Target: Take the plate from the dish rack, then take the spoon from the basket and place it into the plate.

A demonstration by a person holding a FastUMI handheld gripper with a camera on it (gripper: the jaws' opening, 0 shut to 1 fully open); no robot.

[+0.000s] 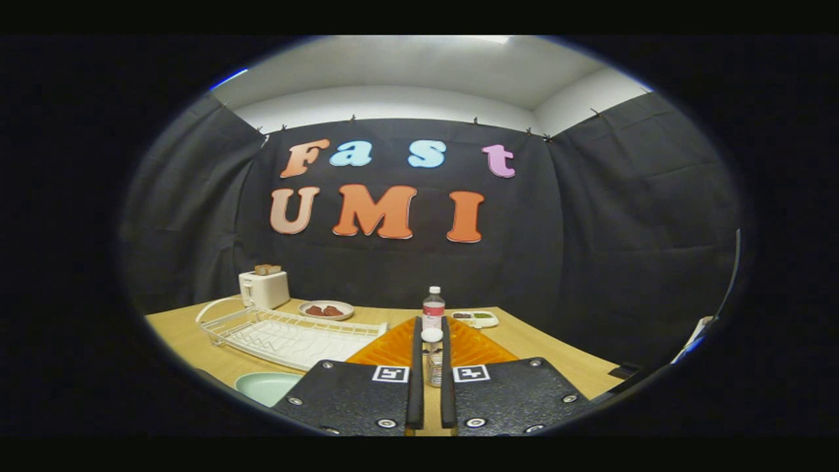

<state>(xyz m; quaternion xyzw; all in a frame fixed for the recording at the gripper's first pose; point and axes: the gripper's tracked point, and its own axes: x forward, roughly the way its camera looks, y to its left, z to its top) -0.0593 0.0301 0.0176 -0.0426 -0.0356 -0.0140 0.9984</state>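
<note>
Gripper [432, 328]: fingers nearly together with a narrow gap, holding nothing; a small jar or shaker [432, 357] stands on the surface seen through that gap, contact not evident. The plate [265, 385], pale green, lies flat on the surface just in front of the white wire dish rack [288, 335], beside the gripper body, so the first part of the task appears done. The orange basket [472, 344] sits directly ahead, largely masked by the fingers; the spoon cannot be made out inside it. Judgement: the step in hand is fetching the spoon. Recommended practice: open the fingers before descending, tilt to bring the basket interior into view, take the spoon by its handle across the narrow axis, and lift clear of the basket wall and the water bottle [433, 307] beyond. Surface [544, 347]: light wood, also bearing a toaster [264, 287], a plate of food [326, 309] and a small tray [475, 318]. Room: black cloth walls, white ceiling above.
</note>
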